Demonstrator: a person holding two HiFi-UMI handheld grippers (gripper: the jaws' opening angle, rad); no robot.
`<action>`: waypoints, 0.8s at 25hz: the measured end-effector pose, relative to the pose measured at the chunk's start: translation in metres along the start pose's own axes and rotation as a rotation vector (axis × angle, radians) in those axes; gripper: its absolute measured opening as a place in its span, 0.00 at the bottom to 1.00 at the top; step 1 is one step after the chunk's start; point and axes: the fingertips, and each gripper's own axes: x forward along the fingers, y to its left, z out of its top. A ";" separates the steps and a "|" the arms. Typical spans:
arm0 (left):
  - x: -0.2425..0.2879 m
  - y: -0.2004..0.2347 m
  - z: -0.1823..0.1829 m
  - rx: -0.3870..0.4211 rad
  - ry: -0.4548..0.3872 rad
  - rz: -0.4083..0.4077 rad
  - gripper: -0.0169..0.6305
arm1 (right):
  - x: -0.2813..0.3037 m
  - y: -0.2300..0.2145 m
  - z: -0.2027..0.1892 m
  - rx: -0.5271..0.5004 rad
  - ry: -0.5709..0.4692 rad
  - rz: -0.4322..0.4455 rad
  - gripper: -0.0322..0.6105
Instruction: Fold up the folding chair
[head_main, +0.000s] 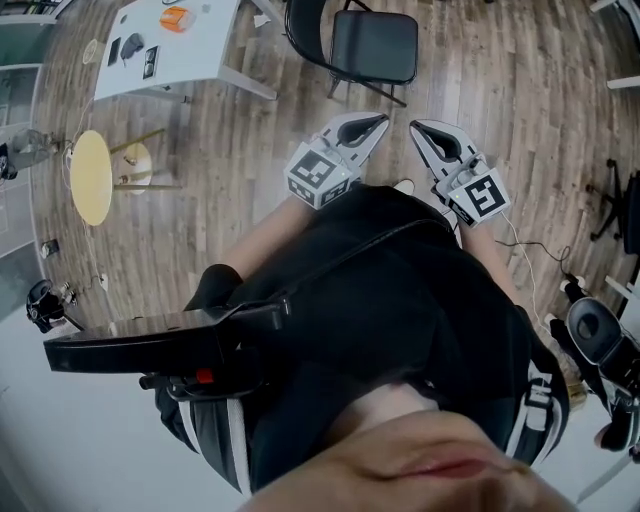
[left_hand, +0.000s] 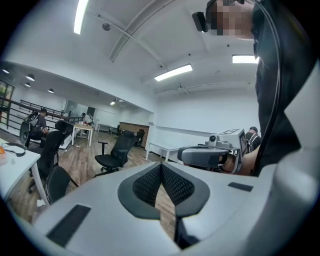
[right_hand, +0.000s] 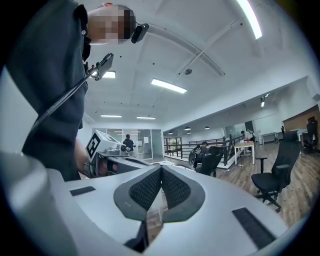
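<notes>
- Left gripper was pressed together with nothing between its jaws, held out in front of the person.
- Right gripper was likewise closed and empty, near the left one with the tips apart.
- Chair stood unfolded on the floor, ahead of both grippers, untouched.
- White worktop stood left of the chair.

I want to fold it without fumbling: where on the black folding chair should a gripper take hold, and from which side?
On the folding chair, likely the seat's free edge, at the right in the head view, opposite the backrest. The seat lies flat, so that thin rim suits two jaws and can swing up toward the backrest.
</notes>
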 end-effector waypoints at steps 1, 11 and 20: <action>0.003 -0.003 0.000 -0.004 -0.006 0.004 0.03 | -0.005 -0.001 -0.002 0.007 -0.004 0.006 0.07; 0.022 -0.004 0.001 -0.002 -0.029 0.083 0.03 | -0.019 -0.022 -0.023 0.069 0.020 0.054 0.07; 0.025 0.024 0.006 0.012 -0.026 0.062 0.04 | 0.005 -0.050 -0.013 0.090 -0.008 -0.018 0.07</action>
